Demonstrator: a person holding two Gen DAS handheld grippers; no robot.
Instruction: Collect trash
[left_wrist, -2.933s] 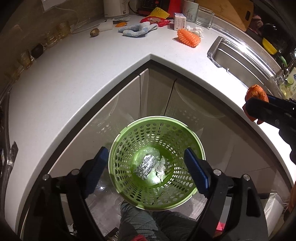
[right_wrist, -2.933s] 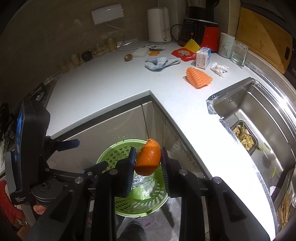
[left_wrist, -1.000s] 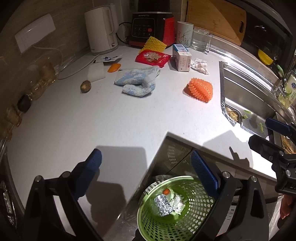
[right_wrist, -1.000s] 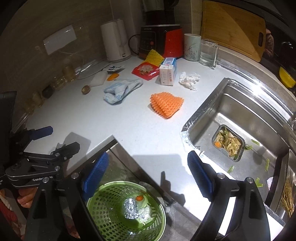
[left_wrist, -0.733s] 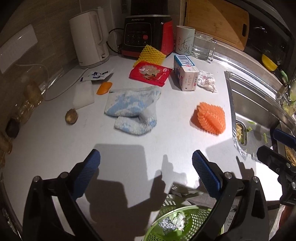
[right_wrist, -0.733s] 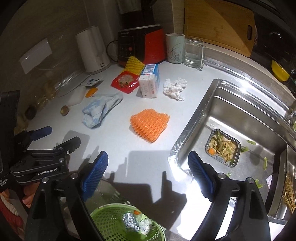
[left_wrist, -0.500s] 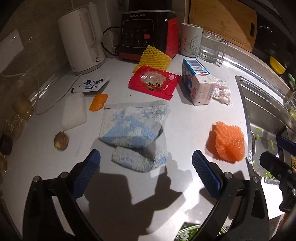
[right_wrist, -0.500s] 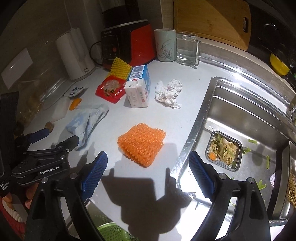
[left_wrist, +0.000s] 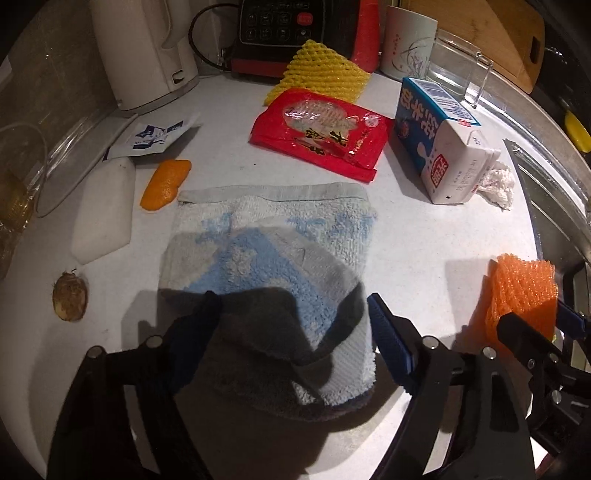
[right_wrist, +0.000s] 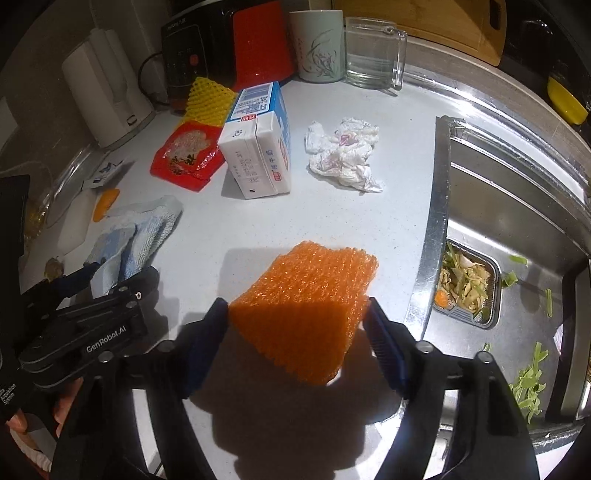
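My right gripper (right_wrist: 297, 321) is open, its fingers on either side of the orange foam fruit net (right_wrist: 306, 302) lying on the white counter; the net also shows in the left wrist view (left_wrist: 524, 291). My left gripper (left_wrist: 291, 328) is open with its fingers straddling the near end of a blue and white towel (left_wrist: 273, 251). Other trash lies on the counter: a red snack wrapper (left_wrist: 321, 133), a yellow foam net (left_wrist: 321, 70), a milk carton (left_wrist: 443, 140), a crumpled tissue (right_wrist: 343, 155), an orange peel (left_wrist: 166, 184) and a small blue and white sachet (left_wrist: 155, 136).
A white kettle (left_wrist: 144, 48), a black and red appliance (left_wrist: 295, 26), a cup (right_wrist: 319, 44) and a glass mug (right_wrist: 373, 51) stand at the back. The steel sink (right_wrist: 517, 229) with a strainer of food scraps (right_wrist: 465, 284) is to the right. A small brown bulb (left_wrist: 70, 295) lies left.
Both grippers have moved forward and down over the counter. The green basket has dropped out of view. The right fingers now flank the orange net and the left fingers the towel.
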